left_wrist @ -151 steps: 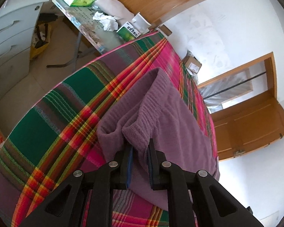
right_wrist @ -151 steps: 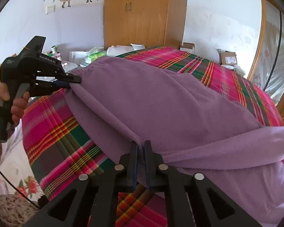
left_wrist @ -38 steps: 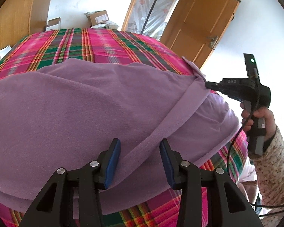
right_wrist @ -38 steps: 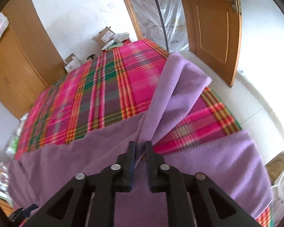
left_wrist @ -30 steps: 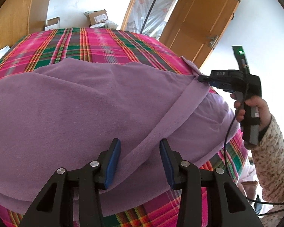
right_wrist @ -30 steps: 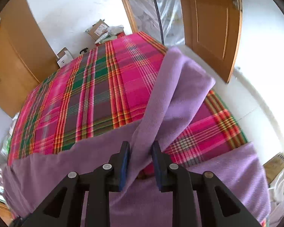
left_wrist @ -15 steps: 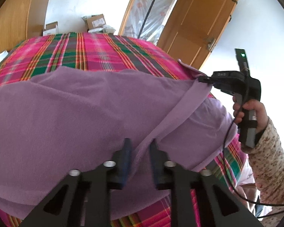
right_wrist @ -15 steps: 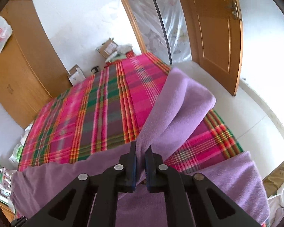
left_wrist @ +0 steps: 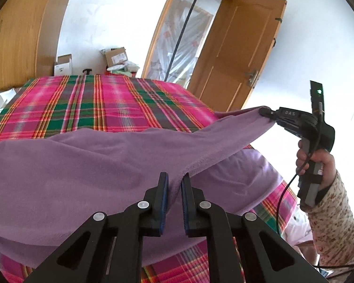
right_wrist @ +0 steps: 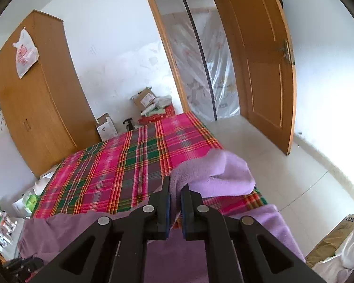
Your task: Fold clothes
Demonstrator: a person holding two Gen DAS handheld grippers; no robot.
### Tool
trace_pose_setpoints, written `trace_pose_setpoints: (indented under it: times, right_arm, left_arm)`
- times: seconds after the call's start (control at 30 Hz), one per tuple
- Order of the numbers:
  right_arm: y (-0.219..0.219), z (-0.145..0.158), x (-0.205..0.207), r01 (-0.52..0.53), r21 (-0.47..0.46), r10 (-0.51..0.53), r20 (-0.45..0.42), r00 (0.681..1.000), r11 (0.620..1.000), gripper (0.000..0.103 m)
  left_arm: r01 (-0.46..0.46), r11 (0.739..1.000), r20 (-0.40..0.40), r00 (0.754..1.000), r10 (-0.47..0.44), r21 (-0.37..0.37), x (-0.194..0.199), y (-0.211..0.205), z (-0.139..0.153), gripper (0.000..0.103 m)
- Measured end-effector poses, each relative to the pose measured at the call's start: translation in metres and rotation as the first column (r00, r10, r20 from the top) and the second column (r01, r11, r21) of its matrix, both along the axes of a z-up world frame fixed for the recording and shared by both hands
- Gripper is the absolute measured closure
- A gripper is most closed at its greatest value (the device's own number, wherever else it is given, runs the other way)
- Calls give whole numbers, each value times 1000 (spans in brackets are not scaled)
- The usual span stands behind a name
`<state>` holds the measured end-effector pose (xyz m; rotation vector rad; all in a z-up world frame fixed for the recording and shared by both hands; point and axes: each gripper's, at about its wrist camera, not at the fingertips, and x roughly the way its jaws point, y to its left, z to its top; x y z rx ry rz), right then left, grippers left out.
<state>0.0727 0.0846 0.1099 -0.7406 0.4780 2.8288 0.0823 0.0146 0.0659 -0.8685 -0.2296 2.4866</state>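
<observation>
Purple fleece garment [left_wrist: 87, 165], probably trousers, lies across a bed; nearest the left-wrist camera, the left tongs [left_wrist: 174, 188] pinch its raised edge between blue pads; that edge runs taut to the right, where the right tongs [left_wrist: 263, 112], held in a hand [left_wrist: 315, 162], clamp the far end in the air; a second purple layer rests flat beneath. Beyond lies the pink and green plaid bedcover [left_wrist: 101, 106]; farther off, cardboard boxes [left_wrist: 115, 57] and a wooden door [left_wrist: 238, 54]. A fold looks under way; the next move likely calls for carrying both ends together, level and taut, then laying them down aligned.
</observation>
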Motion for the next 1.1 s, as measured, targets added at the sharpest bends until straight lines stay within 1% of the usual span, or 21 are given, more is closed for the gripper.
trace_pose_setpoints:
  times: [0.07,0.17,0.3,0.4,0.57,0.73,0.87,1.0,1.1]
  right_arm:
    - [-1,0,12,2,2,-2,-10,1000,1000,96]
    - [3,-7,27,14,-22,-14,-10,1000,1000,96]
    - [5,-24,43,42,-26,-42,13,999,999,96]
    - [11,-39,53,60,-65,-59,27,998,996,96]
    - [17,-68,59,77,-110,-69,76,995,991,96]
    - [23,-96,68,88,-159,-69,119,991,983,96]
    - [25,-108,72,89,-179,-67,130,989,980,96]
    - [25,-117,75,90,-174,-65,142,988,981,95]
    - [27,-120,79,77,-201,-53,122,991,977,93]
  left_arm:
    - [6,1000,0,1000,-6,-6,4,1,0,92]
    - [18,1000,4,1000,-18,-12,10,2,-3,92]
    - [40,999,27,999,-39,-25,17,5,-11,92]
    - [52,998,46,998,-50,-38,20,8,-19,92]
    - [67,995,76,995,-62,-75,25,14,-32,92]
    - [72,993,114,992,-60,-97,24,18,-44,92]
    - [76,991,145,988,-59,-113,24,20,-53,92]
    - [78,990,166,985,-57,-121,23,21,-59,92]
    - [72,991,176,983,-52,-109,22,19,-61,92]
